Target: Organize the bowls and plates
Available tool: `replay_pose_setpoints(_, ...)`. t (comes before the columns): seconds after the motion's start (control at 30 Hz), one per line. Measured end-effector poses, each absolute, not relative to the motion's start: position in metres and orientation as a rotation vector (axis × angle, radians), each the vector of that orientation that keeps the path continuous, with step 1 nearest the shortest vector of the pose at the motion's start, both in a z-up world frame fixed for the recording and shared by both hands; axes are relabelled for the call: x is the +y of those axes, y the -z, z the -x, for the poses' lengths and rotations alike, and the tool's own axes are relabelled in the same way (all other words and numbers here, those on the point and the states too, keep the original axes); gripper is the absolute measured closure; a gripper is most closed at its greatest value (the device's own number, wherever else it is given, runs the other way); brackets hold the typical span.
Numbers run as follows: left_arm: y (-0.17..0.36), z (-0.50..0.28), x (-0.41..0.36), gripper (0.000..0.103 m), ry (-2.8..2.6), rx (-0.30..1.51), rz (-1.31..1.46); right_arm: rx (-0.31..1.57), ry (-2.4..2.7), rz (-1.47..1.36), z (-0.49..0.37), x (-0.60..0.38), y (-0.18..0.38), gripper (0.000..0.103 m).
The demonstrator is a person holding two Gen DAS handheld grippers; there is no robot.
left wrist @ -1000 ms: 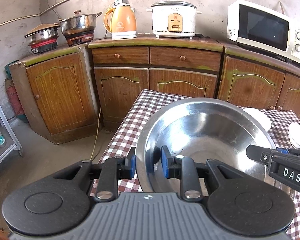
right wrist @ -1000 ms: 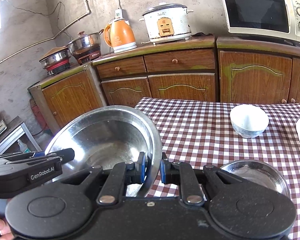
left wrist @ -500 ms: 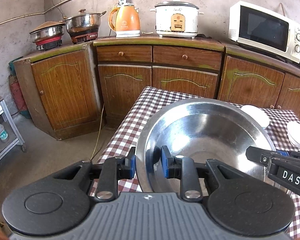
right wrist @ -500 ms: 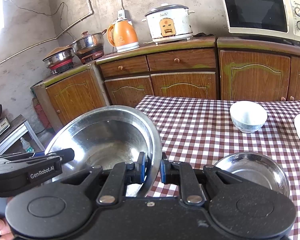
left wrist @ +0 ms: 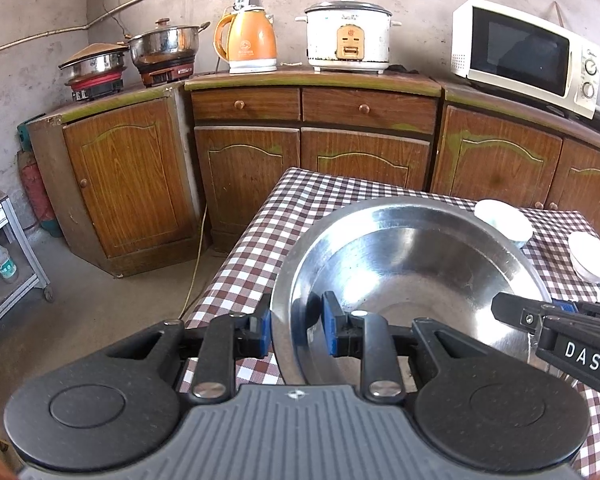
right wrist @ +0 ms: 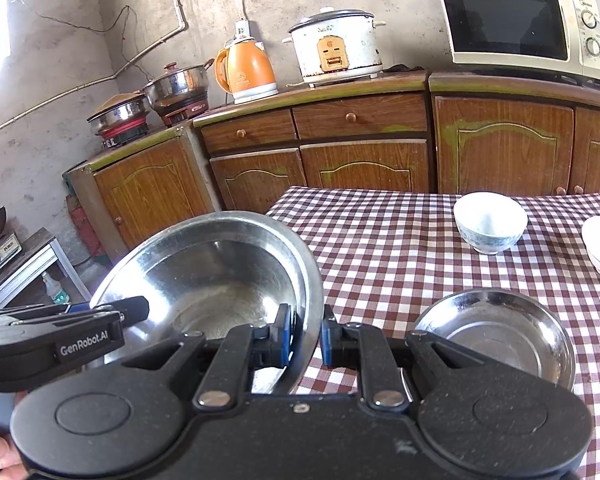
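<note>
Over the table edge: the large steel basin [left wrist: 412, 264] was held clear of the checked tablecloth [right wrist: 384, 240], carried between both tools.
Left gripper [left wrist: 294, 330]: jaws closed on the basin's near-left rim, blue pads either side of the thin wall.
Right gripper [right wrist: 305, 336]: jaws clamped on the opposite rim.
Neighbours: a small steel dish [right wrist: 496, 332] lay just beside the basin; a white bowl [right wrist: 490, 226] stood farther back.
Risk, slip: thin polished rim (little purchase) could slide out if either hand tilted.
Risk, twist: uneven hand travel could lever the rim from one pair of pads.
Risk, collision: lowering blind could strike the dish.
</note>
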State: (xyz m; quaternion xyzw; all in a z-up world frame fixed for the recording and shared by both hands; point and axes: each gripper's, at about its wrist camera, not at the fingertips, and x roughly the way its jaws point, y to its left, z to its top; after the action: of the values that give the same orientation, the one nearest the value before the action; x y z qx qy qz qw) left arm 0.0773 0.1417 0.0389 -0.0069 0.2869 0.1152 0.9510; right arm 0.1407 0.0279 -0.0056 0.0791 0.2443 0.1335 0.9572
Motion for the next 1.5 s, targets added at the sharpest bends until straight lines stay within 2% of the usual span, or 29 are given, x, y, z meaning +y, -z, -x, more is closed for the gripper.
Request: replay_pose_setpoints(1.5,-0.005,-0.048,0.119,0.076,-0.161,0.646,0.038,0.51,-0.206,-0.146,-0.094,0.001,0.044,0.084)
